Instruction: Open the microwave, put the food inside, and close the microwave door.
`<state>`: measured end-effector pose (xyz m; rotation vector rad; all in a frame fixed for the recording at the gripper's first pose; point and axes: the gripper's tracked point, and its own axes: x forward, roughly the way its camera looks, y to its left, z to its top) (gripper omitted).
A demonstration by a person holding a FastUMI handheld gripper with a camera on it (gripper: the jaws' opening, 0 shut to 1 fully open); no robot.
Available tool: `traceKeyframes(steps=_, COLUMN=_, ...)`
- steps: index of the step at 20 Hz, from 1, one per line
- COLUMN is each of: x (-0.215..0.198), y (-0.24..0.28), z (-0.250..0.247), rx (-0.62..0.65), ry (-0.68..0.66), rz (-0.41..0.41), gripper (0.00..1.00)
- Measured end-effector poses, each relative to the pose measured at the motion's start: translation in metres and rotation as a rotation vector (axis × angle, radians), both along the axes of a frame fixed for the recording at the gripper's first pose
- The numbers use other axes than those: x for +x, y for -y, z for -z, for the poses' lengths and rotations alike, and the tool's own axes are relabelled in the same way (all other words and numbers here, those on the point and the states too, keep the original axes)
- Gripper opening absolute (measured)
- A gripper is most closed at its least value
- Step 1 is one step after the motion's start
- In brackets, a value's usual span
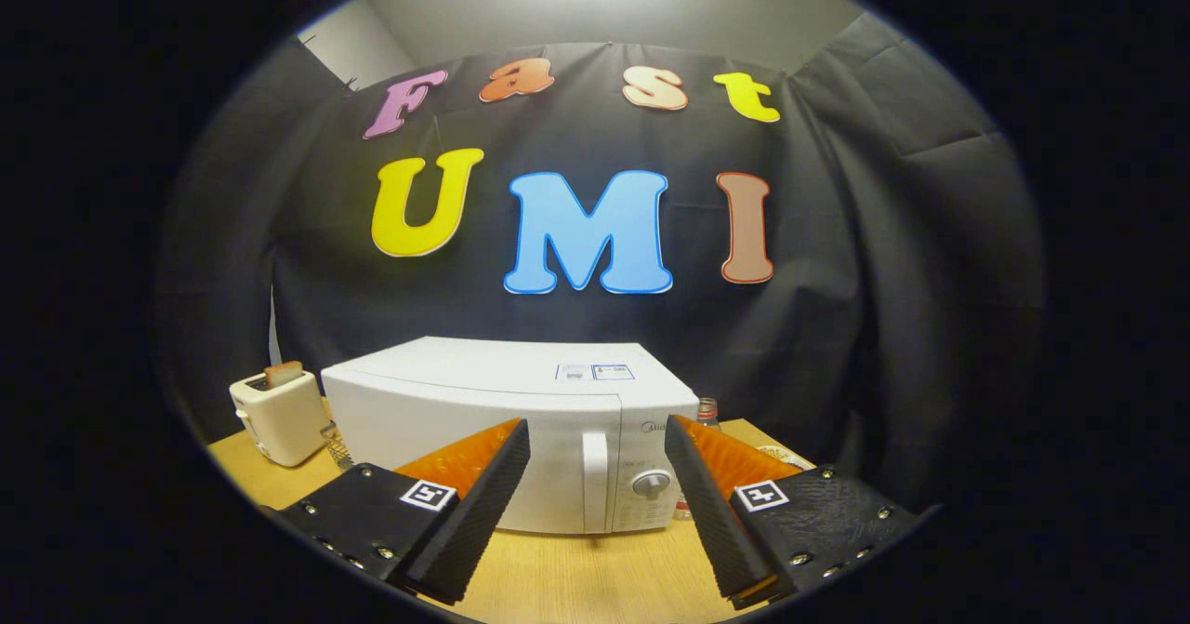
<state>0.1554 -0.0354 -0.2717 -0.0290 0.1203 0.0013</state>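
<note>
Presently: gripper [595, 438] held above near edge of wooden worktop [567, 573], fingers spread wide, nothing between them, no contact with anything. One microwave [507, 419], white, door shut, set mid-worktop just beyond fingertips; vertical handle [594, 480] and one round knob [651, 484] visible between fingers. Bare worktop strip between microwave front and near edge. One toaster [277, 415] toward left edge, one slice [284, 374] standing in slot. One bottle [707, 412] behind microwave's right corner. Plate rim [779, 457] near right edge, partly hidden.
</note>
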Motion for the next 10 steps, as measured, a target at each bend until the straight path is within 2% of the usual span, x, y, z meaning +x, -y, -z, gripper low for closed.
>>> traceKeyframes(steps=6, x=0.038, y=0.0, z=0.061, rx=-0.015, ry=-0.056, rz=-0.002, gripper=0.94)
traceKeyframes(steps=10, x=0.057, y=-0.002, z=0.08, rx=-0.009, ry=-0.06, rz=0.003, gripper=0.91)
